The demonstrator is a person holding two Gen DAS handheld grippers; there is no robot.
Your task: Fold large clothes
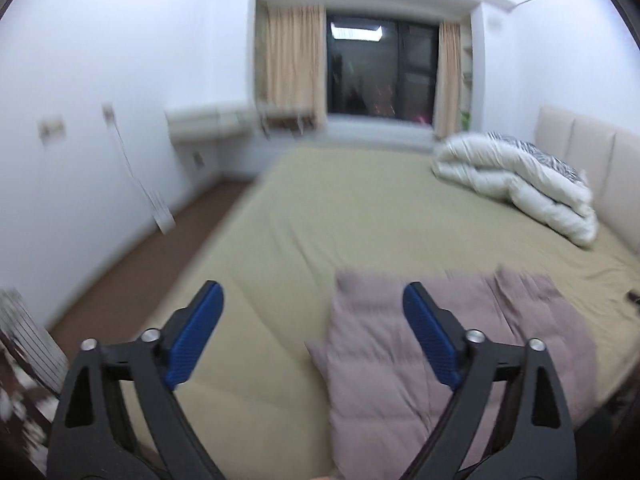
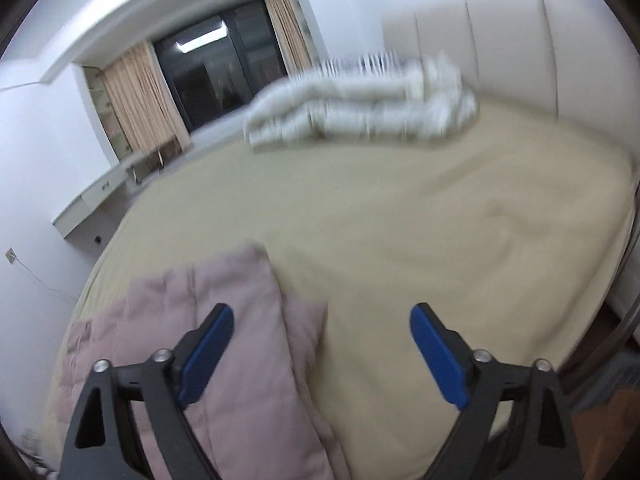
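Observation:
A mauve quilted padded garment [image 1: 384, 364] lies folded on the olive-green bed [image 1: 304, 216], near the bed's front edge. In the left wrist view it sits to the lower right; my left gripper [image 1: 314, 312] is open and empty above the bed, its right finger over the garment's left part. In the right wrist view the garment [image 2: 240, 344] is at the lower left; my right gripper [image 2: 322, 336] is open and empty, its left finger over the garment, its right finger over bare sheet [image 2: 400, 220].
A folded white duvet [image 1: 516, 180] with a striped pillow lies by the beige headboard [image 1: 580, 148]; it also shows in the right wrist view [image 2: 360, 104]. A dark window with beige curtains [image 1: 296, 60] is at the far wall. Brown floor [image 1: 132, 268] runs left of the bed.

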